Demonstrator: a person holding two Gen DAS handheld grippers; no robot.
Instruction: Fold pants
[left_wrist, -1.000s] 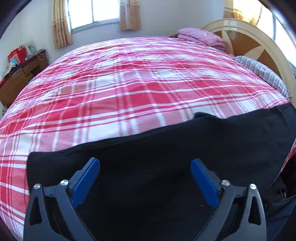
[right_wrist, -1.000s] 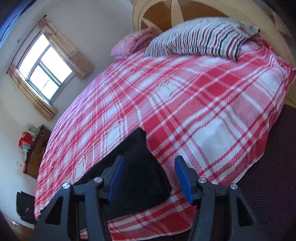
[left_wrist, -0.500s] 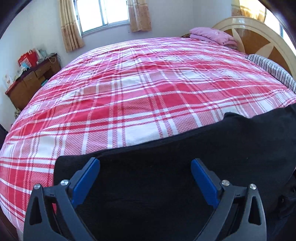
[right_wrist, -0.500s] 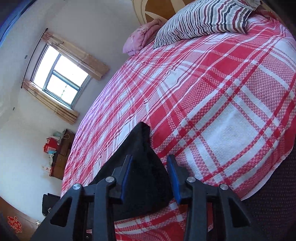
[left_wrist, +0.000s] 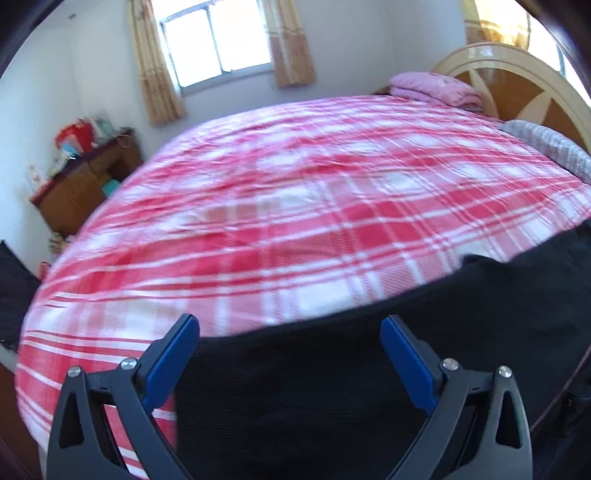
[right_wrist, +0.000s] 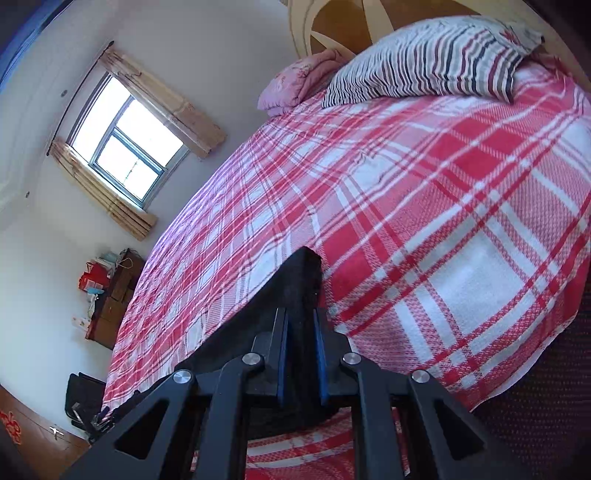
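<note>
Black pants (left_wrist: 351, 369) lie along the near edge of a bed with a red and white plaid sheet (left_wrist: 314, 221). My left gripper (left_wrist: 290, 350) is open, its blue pads spread wide over the pants near their left end. In the right wrist view my right gripper (right_wrist: 301, 332) is shut on a raised corner of the pants (right_wrist: 295, 280), which peaks up between the blue pads.
A striped pillow (right_wrist: 436, 62) and a folded pink blanket (left_wrist: 436, 88) lie by the wooden headboard (left_wrist: 524, 85). A wooden dresser (left_wrist: 85, 181) with clutter stands at the left wall under a curtained window (left_wrist: 218, 40). A black bag (right_wrist: 83, 398) sits on the floor.
My right gripper has closed on the corner of the pants. My left gripper has shifted towards the left end of the pants and stays open.
</note>
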